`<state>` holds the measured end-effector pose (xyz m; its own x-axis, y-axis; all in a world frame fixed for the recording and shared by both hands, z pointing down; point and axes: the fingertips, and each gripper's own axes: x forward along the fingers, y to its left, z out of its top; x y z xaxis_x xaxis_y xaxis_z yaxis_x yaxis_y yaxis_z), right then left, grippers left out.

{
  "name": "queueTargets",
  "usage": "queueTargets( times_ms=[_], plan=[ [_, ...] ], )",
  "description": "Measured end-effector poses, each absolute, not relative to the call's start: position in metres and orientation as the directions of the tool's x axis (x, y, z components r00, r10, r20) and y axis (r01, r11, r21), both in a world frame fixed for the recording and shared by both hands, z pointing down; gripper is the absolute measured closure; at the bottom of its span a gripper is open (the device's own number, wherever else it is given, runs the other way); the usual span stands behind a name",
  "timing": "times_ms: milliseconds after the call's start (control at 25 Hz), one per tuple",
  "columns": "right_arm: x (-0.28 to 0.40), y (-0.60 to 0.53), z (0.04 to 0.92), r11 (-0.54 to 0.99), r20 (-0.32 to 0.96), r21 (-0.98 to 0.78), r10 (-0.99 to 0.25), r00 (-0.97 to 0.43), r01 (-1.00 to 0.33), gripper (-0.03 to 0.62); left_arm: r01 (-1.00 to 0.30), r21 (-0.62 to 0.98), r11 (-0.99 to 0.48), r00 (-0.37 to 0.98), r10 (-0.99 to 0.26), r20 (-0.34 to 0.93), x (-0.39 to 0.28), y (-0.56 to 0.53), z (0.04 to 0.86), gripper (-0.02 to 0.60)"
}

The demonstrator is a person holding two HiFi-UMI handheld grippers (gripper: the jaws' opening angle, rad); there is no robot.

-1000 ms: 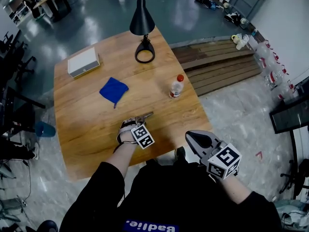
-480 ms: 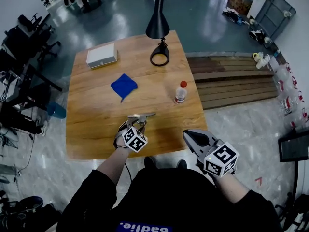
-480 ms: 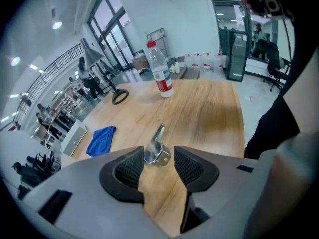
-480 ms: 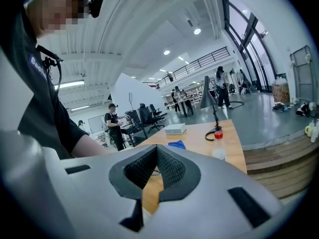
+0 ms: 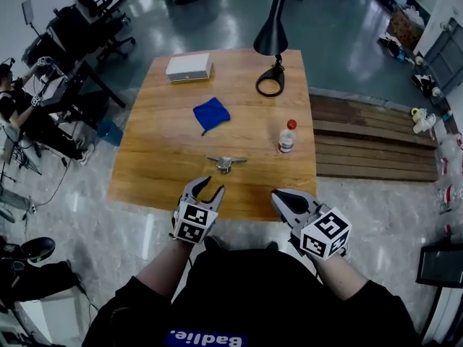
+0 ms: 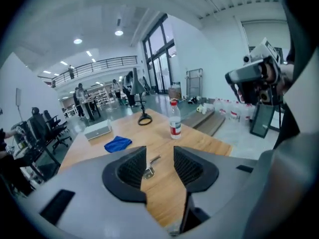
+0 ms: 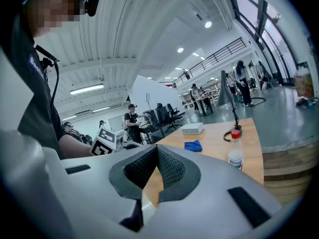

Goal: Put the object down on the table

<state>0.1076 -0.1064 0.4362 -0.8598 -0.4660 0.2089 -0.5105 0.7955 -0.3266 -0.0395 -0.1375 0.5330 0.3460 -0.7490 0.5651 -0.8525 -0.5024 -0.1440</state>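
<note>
Wooden table, glossy grey floor, black chairs

Bare table rings the metal tool; bottle right; cloth behind.

Ahead of my left gripper, whose just-opened jaws carry ribbed matt black pads set in smooth grey plastic, a small metal tool, bare and silvery-bright, lies on the table of smooth, satin-finished wood with visible grain. Beyond it, farther from my fingers, sit a soft blue cloth and a clear plastic bottle with a glossy red cap.
</note>
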Motion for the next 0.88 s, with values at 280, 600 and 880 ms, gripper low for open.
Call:
queueTargets(
  times_ms=[280,600,880],
  plan=[
    [0.081,-0.092,0.422,0.808,0.197,-0.285,-0.478,-0.856,-0.516,0.589,-0.869,-0.017,-0.494,0.448,-0.800,0.399,-0.041,-0.097,0.470,0.496],
    [0.024,-0.071,0.415,0.831,0.206,-0.237,-0.463,-0.862,-0.503,0.589,-0.810,0.149,-0.567,0.586,-0.779,0.222,-0.053,-0.070,0.425,0.574],
    [0.004,-0.062,0.412,0.836,0.203,-0.208,-0.470,-0.859,-0.507,0.589,-0.763,0.166,-0.624,0.646,-0.740,0.188,-0.052,-0.056,0.413,0.574]
  ],
)
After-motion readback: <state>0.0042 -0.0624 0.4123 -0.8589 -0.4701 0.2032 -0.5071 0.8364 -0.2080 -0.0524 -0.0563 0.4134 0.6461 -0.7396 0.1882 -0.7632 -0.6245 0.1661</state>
